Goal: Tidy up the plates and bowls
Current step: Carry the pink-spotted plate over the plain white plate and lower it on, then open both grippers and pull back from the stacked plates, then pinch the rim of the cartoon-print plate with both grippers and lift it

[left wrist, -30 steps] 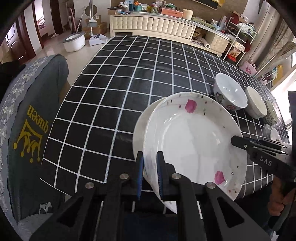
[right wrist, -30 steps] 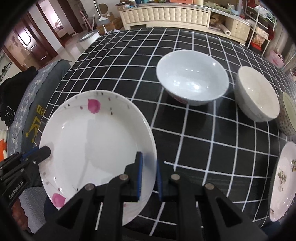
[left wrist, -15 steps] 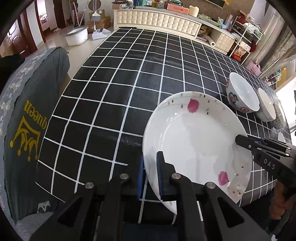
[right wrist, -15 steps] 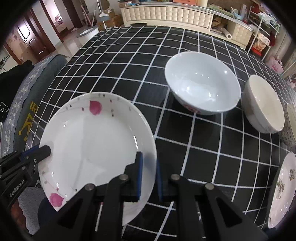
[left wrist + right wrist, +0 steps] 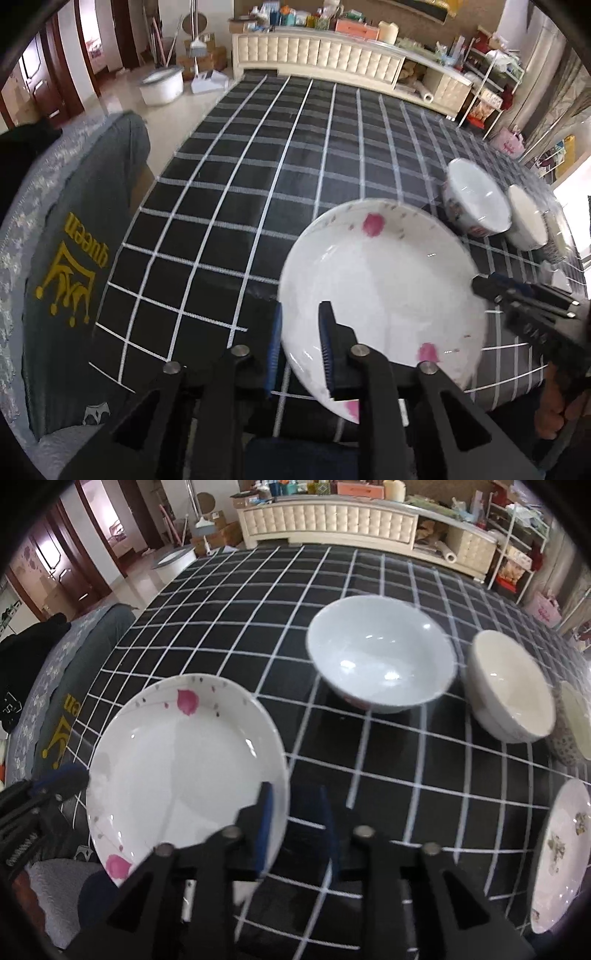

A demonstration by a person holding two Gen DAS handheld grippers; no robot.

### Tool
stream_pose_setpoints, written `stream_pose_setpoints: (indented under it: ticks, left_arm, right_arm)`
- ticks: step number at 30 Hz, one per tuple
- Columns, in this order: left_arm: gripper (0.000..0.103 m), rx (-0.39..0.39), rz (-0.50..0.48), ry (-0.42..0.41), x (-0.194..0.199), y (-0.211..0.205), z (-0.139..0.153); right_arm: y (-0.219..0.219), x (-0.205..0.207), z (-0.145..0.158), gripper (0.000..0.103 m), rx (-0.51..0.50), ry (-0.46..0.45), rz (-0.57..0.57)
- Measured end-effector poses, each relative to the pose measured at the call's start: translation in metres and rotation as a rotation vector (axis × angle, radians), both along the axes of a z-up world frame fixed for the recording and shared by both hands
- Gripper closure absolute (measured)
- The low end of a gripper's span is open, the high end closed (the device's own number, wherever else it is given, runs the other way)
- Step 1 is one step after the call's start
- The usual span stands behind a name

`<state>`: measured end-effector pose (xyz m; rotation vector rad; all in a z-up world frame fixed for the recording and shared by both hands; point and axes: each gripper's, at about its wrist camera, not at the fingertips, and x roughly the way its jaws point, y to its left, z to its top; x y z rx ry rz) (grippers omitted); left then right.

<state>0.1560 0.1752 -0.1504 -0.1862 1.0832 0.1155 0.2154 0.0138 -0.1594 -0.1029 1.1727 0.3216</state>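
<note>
One pink-flowered plate (image 5: 177,771) rests near the six o'clock edge of the checked surface (image 5: 295,155). Both sets of jaws are opening, its rim between them: left gripper (image 5: 300,349) at the plate's eight o'clock, right gripper (image 5: 295,823) at four. Judged best: release fully, then withdraw without nudging it. Bowls (image 5: 380,653) wait at one o'clock.

The plate (image 5: 177,760) looks glazed ceramic, glossy white with pink petals. Both bowls (image 5: 380,653) shine alike. A woven, matt black checked cloth (image 5: 258,184) covers the surface. Each hand-held gripper (image 5: 299,347) is matt black plastic with ribbed blue pads (image 5: 325,347).
</note>
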Motion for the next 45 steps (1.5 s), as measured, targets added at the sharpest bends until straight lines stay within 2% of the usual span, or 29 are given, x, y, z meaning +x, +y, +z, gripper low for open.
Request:
stream_pose_setpoints:
  ticks: [1,3,6,7,9,13,19,20,22,26,31,37,39,45]
  left_arm:
    - [0.079,0.005,-0.009,-0.017,-0.002,-0.005,0.008]
    - [0.073,0.014,-0.035,-0.054,-0.005,-0.018,0.023]
    - [0.068,0.017,-0.067,-0.095,-0.006,-0.038,0.041]
    - [0.066,0.018,-0.078,-0.108,-0.007,-0.045,0.046]
    - [0.063,0.017,-0.099,-0.129,-0.008,-0.059,0.055]
    - [0.063,0.005,-0.136,-0.159,-0.011,-0.09,0.069]
    - [0.061,-0.038,-0.172,-0.243,-0.018,-0.131,0.086]
    - [0.055,-0.047,-0.178,-0.256,-0.019,-0.137,0.089]
    - [0.049,-0.055,-0.193,-0.289,-0.023,-0.152,0.094]
    - [0.046,0.012,-0.229,-0.326,-0.03,-0.189,0.099]
    - [0.046,-0.001,-0.3,-0.252,-0.027,-0.229,0.092]
    - [0.046,-0.037,-0.353,-0.233,-0.023,-0.265,0.087]
    - [0.04,-0.046,-0.373,-0.209,-0.018,-0.277,0.085]
    - [0.04,-0.034,-0.432,-0.17,-0.004,-0.315,0.074]
  right_arm:
    - [-0.005,-0.004,0.007,0.061,0.008,-0.024,-0.007]
    - [-0.013,-0.011,0.023,0.05,0.011,-0.081,-0.019]
    - [-0.022,-0.022,0.047,0.045,-0.025,-0.171,-0.026]
    - [-0.026,-0.024,0.055,0.045,-0.041,-0.182,-0.02]
    - [-0.04,-0.027,0.066,0.045,0.009,-0.172,-0.027]
    - [-0.07,-0.037,0.085,0.044,0.057,-0.203,-0.077]
    - [-0.106,-0.055,0.1,0.044,-0.005,-0.295,-0.147]
    - [-0.112,-0.059,0.102,0.044,-0.034,-0.315,-0.143]
    - [-0.125,-0.066,0.105,0.044,-0.067,-0.351,-0.15]
    - [-0.161,-0.079,0.11,0.044,-0.016,-0.347,-0.213]
    - [-0.19,-0.089,0.113,0.044,-0.009,-0.339,-0.267]
    - [-0.223,-0.093,0.109,0.044,-0.056,-0.314,-0.288]
    - [-0.235,-0.095,0.108,0.044,-0.063,-0.308,-0.3]
    - [-0.273,-0.09,0.099,0.044,-0.06,-0.267,-0.337]
